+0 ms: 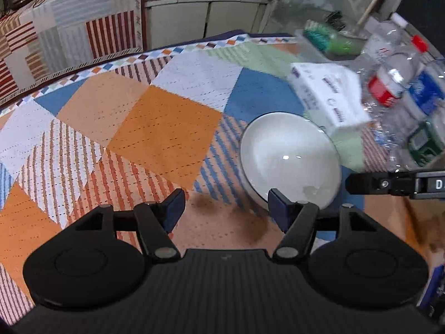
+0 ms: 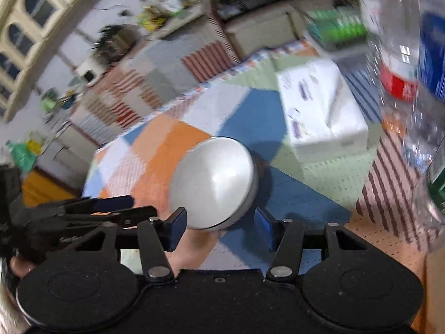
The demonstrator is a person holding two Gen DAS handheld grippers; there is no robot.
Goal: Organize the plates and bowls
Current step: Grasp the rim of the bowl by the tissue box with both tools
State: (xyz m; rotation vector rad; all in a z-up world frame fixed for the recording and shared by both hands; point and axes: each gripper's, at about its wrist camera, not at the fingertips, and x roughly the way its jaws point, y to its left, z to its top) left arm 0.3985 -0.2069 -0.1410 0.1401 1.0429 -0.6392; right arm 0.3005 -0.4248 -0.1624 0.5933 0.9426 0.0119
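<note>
**A white bowl on a patchwork table**

A white bowl [image 1: 289, 161] sits right way up on a table covered with a bright cloth [image 1: 155, 128]. The cloth has orange, blue, green and striped squares.

Just behind the bowl is a white tissue box [image 1: 328, 94]. Beside the box, further from the bowl, stand clear plastic bottles [image 1: 395, 83] with red and blue labels. Behind the box is a clear tub [image 1: 331, 39] with green things inside; it is too blurry to tell what they are.

Far behind the bowl, past the table edge, is a pale cabinet [image 1: 205, 19]. Next to it is another surface with a striped cloth [image 1: 64, 33].

The left gripper [image 1: 225, 208] is partly open and holds nothing. Its right finger is at the bowl's near rim.

The right gripper [image 2: 219, 225] is also partly open and empty. The bowl's near edge sits just in front of the gap between its fingers.
</note>
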